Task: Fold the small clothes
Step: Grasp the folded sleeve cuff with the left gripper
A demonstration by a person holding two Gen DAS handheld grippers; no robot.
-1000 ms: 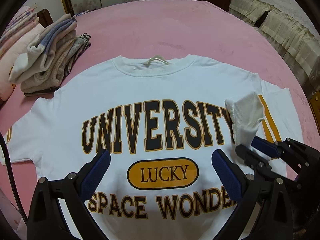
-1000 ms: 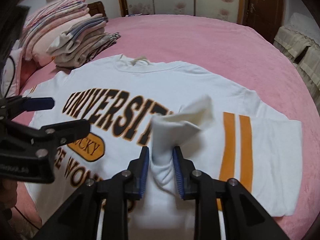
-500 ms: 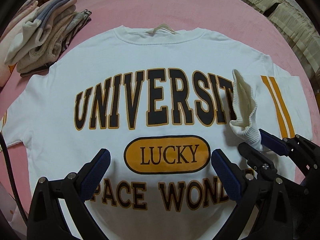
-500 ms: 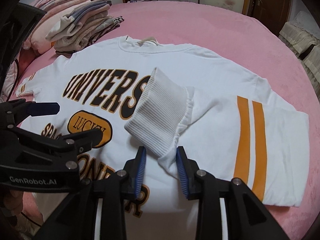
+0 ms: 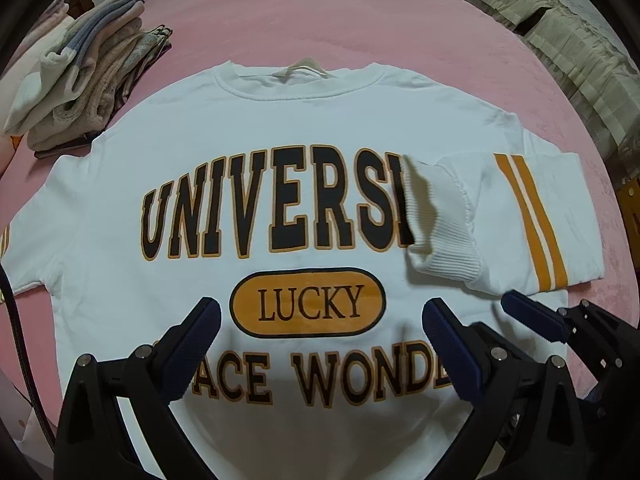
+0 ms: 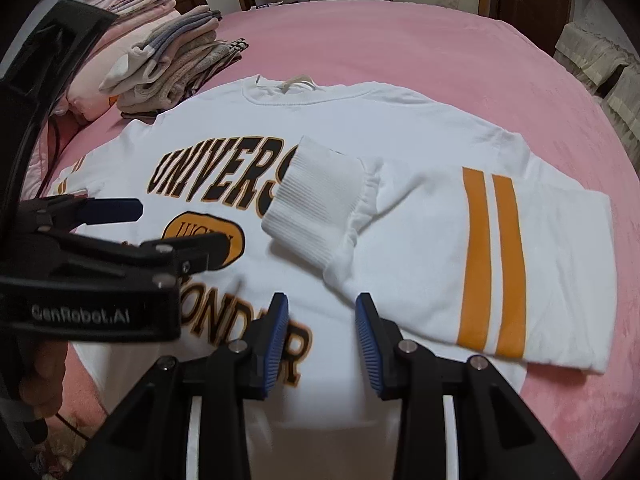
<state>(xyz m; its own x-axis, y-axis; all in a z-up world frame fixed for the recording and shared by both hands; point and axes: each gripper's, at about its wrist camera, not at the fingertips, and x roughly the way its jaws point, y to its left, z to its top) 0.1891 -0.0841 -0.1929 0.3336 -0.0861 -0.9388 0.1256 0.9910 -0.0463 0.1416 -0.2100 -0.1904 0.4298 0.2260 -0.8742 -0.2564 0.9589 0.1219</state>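
Note:
A white sweatshirt (image 5: 280,140) with "UNIVERSITY LUCKY SPACE WONDER" print lies flat, front up, on the pink bed; it also shows in the right wrist view (image 6: 360,128). Its right sleeve with two orange stripes (image 6: 492,256) is folded inward, and the ribbed cuff (image 6: 316,216) rests on the chest over the print; the cuff also shows in the left wrist view (image 5: 440,224). My right gripper (image 6: 322,340) is open and empty just below the cuff. My left gripper (image 5: 320,344) is open and empty over the lower print. The left sleeve lies spread out at the left edge.
A stack of folded clothes (image 5: 80,80) sits on the pink bed (image 5: 360,20) at the far left, also in the right wrist view (image 6: 172,68). A cream frilled cover (image 5: 580,60) lies beyond the bed at the right. A black cable (image 5: 20,340) hangs at the left.
My right gripper opened and let go of the sleeve cuff, which dropped flat onto the chest. The gripper drew back toward the hem. The left gripper stayed open and moved slightly.

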